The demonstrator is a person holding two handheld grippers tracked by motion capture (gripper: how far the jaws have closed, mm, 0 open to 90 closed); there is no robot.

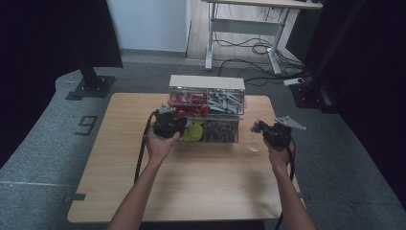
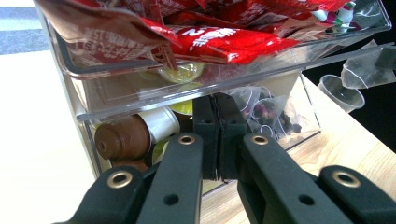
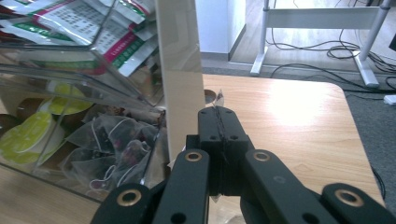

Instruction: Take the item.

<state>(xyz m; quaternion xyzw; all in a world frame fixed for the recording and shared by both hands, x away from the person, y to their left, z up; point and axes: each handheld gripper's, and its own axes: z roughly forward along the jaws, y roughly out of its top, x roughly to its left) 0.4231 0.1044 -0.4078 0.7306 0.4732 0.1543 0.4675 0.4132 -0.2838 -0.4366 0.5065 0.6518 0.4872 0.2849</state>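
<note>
At the centre of the high view, the left gripper (image 1: 168,125) sits against the clear two-tier organizer (image 1: 207,108), its jaws pressed together at the lower drawer of coffee capsules (image 2: 140,133). To the right, the right gripper (image 1: 270,133) pinches a tea bag (image 3: 217,99) just beside a small plastic cup (image 1: 254,142).

Desk legs (image 1: 208,45), floor cables (image 1: 258,48)
</note>
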